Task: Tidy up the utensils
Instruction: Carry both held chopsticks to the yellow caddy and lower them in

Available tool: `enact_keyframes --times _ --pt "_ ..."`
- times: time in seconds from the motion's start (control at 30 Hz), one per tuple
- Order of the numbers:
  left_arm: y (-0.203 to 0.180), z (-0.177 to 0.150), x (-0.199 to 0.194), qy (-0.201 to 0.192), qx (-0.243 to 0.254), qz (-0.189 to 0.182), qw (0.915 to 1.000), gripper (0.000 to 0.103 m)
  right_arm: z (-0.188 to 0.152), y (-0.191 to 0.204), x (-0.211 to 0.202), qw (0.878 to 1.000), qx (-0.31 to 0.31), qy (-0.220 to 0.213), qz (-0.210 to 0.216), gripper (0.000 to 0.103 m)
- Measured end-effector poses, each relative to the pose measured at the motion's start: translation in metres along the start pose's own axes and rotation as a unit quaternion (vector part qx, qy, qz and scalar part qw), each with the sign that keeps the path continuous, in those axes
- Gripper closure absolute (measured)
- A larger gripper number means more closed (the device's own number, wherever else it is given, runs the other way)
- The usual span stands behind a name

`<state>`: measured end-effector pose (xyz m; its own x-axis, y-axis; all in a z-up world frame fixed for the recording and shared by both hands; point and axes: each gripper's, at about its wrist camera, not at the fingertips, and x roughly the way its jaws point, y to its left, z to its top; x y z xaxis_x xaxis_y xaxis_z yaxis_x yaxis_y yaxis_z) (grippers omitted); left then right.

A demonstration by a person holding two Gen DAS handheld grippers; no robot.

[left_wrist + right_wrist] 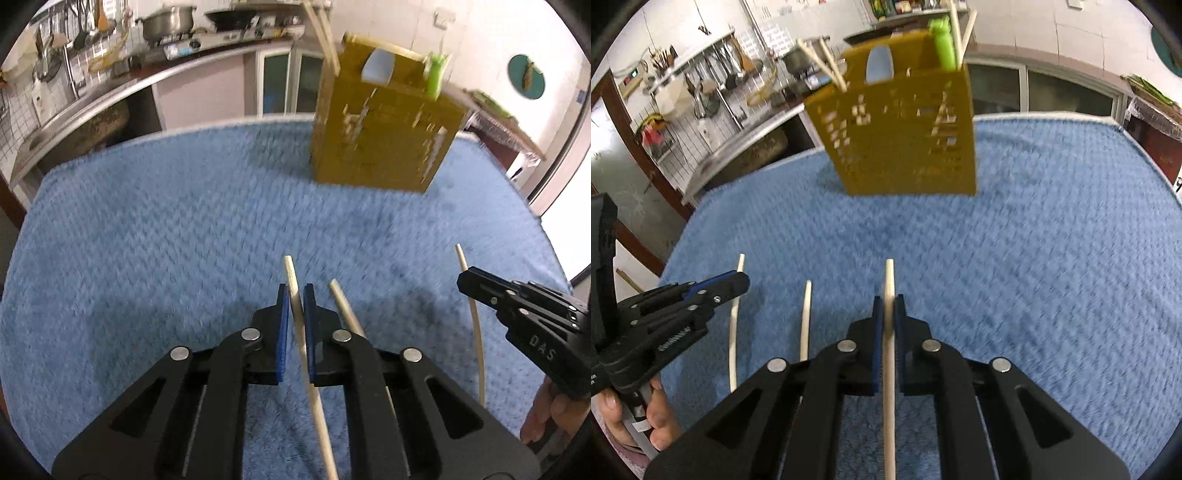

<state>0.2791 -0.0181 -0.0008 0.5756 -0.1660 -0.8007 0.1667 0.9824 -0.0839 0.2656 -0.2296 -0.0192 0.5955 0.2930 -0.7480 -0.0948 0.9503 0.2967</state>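
The left gripper (295,295) is clenched on 1 pale wooden chopstick (293,280), its blue pads pressing the stick from both sides. That chopstick's long axis runs along the fingers, its tip sticking out past them toward the yellow-brown perforated utensil holder (380,133). The right gripper (888,306) is likewise clamped on a second chopstick (889,280), which also points tip-first toward the holder. A third chopstick (341,302) lies on the blue towel (166,229) between the 2 grippers, roughly parallel to the held ones and nearer the left gripper.

The holder stands upright at the far side of the towel, well apart from both grippers. Out of its top stick several more chopsticks (827,62), a pale blue spoon-like piece (881,64) and a green utensil (943,44).

The fluffy towel covers the whole work surface. Behind the holder runs a steel kitchen counter (122,88) with a metal pot (168,22), and ladles hang on the tiled wall.
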Motion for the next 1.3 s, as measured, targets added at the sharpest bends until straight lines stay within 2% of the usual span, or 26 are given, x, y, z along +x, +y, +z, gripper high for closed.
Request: enact_keyframes --times 0.2,0.37,0.6,0.83,1.3 --pt "-0.005 0.015 -0.03 -0.059 0.009 -0.007 0.9982 0.099 0.011 -0.003 -0.031 0.998 -0.008 -0.059 0.019 0.097" --pt "-0.013 0.026 -0.052 -0.114 0.02 -0.025 0.9929 0.099 0.024 -0.005 -0.055 0.994 -0.009 -0.11 0.02 0.097" --pt "-0.016 0.047 -0.068 -0.162 0.021 -0.049 0.9854 0.099 0.048 -0.004 -0.078 0.986 -0.02 -0.165 0.017 0.097" --pt "-0.022 0.075 -0.08 -0.196 0.029 -0.063 0.9781 0.099 0.077 -0.01 -0.093 0.974 -0.029 -0.222 0.019 0.097" --pt "-0.034 0.118 -0.093 -0.228 0.044 -0.075 0.9698 0.099 0.115 -0.021 -0.094 0.96 -0.032 -0.278 0.026 0.097"
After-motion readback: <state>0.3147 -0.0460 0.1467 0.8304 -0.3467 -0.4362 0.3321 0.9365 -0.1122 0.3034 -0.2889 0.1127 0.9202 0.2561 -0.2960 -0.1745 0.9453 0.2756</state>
